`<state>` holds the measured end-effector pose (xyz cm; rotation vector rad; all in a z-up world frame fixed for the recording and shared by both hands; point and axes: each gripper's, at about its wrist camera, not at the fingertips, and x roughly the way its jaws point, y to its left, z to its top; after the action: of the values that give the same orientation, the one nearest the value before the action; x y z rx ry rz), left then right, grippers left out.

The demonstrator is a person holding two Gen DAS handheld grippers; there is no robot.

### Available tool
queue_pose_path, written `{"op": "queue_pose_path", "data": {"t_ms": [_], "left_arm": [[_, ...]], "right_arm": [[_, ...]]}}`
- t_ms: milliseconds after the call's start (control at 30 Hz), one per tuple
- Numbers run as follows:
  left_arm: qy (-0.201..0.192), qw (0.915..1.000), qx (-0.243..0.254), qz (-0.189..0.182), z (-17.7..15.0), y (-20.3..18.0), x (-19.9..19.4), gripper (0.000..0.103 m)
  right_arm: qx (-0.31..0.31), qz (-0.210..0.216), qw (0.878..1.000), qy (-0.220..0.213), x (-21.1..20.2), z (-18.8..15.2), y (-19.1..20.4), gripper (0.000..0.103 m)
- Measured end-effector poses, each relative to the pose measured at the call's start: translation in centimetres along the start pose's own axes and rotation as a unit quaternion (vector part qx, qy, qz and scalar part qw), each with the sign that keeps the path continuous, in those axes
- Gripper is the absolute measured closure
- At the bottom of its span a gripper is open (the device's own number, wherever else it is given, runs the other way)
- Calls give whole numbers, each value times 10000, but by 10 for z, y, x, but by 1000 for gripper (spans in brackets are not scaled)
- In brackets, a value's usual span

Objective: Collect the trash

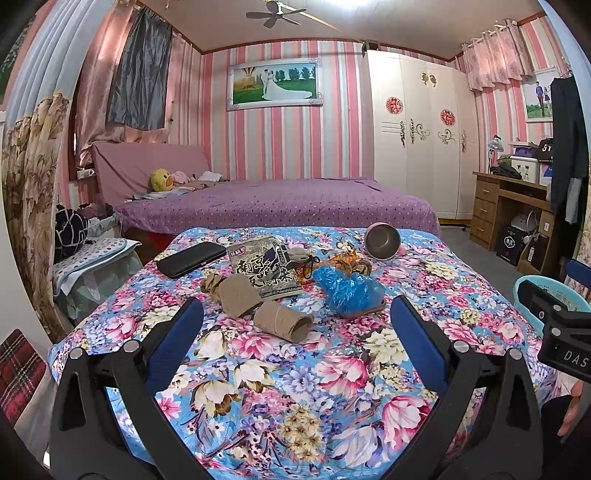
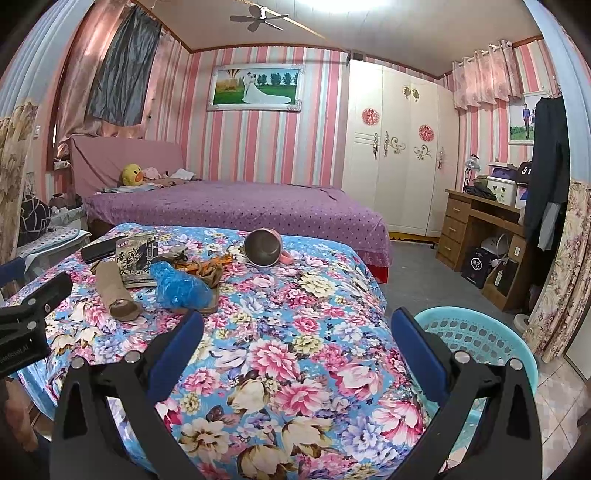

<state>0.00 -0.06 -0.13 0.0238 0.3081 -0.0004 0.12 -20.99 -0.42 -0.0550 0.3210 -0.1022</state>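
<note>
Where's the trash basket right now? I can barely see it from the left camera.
The light blue basket stands on the floor off the right edge of the floral table, just behind the right hand-held gripper; the left wrist view catches only its rim.

Pink-striped walls (image 1: 280, 147), purple bed (image 1: 280, 205), white wardrobe (image 1: 417, 129), wooden desk (image 1: 506, 206), ceiling fan (image 1: 275, 14).

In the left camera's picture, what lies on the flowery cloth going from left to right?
Black case → cardboard tube → blue plastic bag → metal cup, lying on its side.
</note>
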Motion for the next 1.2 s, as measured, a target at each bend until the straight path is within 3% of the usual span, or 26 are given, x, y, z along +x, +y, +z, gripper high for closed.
{"op": "queue_pose_path", "data": {"t_ms": [1200], "left_arm": [[10,10000,-5,3,0,1,1,5]], "right_arm": [[14,-19,10000,12,0,-1,-2,4]]}}
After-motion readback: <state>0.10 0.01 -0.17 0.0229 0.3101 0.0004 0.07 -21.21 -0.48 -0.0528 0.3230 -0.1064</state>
